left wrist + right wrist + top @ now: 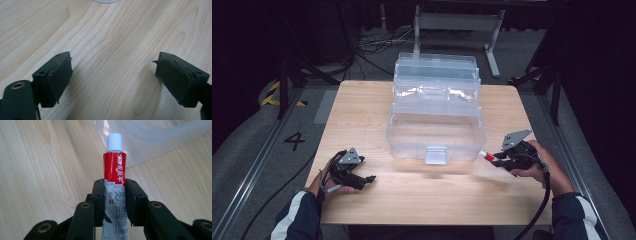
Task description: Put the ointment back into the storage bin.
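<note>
Gripping one tube (pixel 114 170), the right hand-held gripper (pixel 498 159) nears one box (pixel 435 134); left hand-held gripper (pixel 113 75) open.

A lab: dark curtains (pixel 597 60), floor rails (pixel 257 160), loose cables (pixel 377 45) around a test table (pixel 362 110).

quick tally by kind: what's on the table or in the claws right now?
Clear plastic boxes: 1, lid open
Red-and-white tubes: 1, clamped in the right claw
Claws: 2, the left claw open over the table
Total: 4
</note>
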`<action>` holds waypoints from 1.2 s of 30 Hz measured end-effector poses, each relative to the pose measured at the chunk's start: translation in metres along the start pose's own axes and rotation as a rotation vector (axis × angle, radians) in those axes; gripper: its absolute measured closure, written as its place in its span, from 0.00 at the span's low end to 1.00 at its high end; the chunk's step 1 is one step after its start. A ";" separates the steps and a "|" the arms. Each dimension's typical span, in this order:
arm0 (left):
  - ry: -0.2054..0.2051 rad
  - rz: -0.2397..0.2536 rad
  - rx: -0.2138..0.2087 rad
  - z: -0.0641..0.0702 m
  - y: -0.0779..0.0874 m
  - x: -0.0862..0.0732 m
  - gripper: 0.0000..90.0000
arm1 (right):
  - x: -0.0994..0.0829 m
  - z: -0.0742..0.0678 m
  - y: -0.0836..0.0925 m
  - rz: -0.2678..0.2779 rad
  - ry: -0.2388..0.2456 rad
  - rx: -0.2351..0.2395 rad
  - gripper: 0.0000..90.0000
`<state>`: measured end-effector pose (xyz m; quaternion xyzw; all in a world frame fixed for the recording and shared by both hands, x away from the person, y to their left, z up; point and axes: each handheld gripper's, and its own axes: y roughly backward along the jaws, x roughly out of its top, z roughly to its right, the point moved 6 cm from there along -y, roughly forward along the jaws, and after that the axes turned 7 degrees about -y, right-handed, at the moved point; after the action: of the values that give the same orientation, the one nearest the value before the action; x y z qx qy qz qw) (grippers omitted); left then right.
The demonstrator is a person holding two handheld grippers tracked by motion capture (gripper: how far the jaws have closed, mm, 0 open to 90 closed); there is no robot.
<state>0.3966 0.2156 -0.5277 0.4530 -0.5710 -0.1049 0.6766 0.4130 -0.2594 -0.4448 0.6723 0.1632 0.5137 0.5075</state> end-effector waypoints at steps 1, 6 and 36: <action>-0.001 0.000 0.000 0.000 0.000 0.000 0.16 | 0.001 0.001 0.002 0.000 0.005 -0.010 0.79; 0.001 0.000 0.005 0.000 0.000 0.000 0.16 | 0.008 0.004 0.010 0.013 0.014 -0.023 0.79; 0.000 -0.001 0.002 0.000 0.000 0.000 0.16 | 0.073 0.019 0.047 0.008 0.111 -0.102 0.79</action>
<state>0.3966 0.2156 -0.5277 0.4539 -0.5708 -0.1045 0.6762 0.4454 -0.2354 -0.3657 0.6166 0.1619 0.5597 0.5294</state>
